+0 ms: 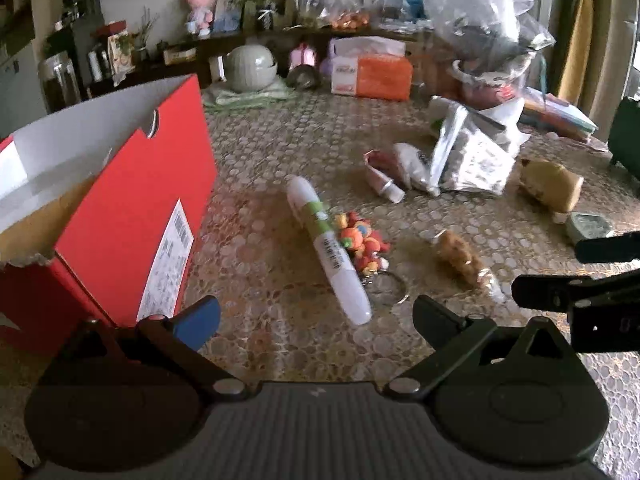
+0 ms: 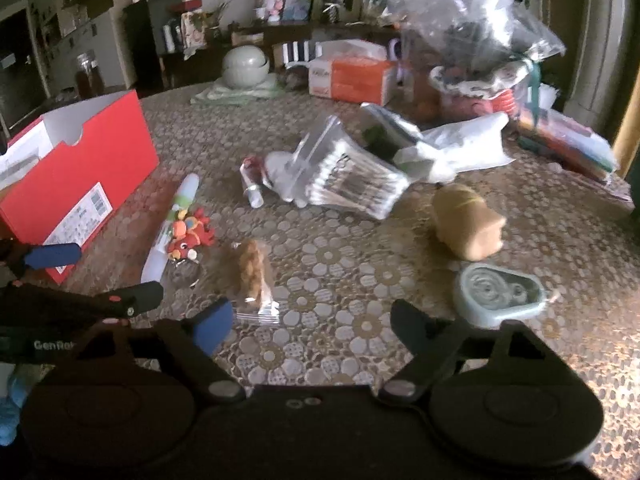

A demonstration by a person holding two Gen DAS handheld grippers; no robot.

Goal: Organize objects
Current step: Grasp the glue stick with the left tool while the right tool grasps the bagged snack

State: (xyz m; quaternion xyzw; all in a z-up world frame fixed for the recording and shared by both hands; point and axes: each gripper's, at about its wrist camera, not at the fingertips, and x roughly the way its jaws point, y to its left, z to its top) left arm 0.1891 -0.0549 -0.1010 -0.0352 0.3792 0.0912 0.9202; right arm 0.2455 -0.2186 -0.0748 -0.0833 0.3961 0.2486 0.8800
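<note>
Both grippers [image 1: 316, 316] [image 2: 312, 322] agape, blurred brown toy [image 2: 252, 268], perhaps bagged.

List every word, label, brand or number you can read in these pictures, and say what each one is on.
"GenRo", cut off by the frame edge: on the left tool, in the right wrist view.
White sticker with barcode on the red box: too small to read.
Barcode and print on the white tube: blurred.
Red print on the orange tissue pack: blurred.
Print on the cotton swab bag: unreadable.
</note>
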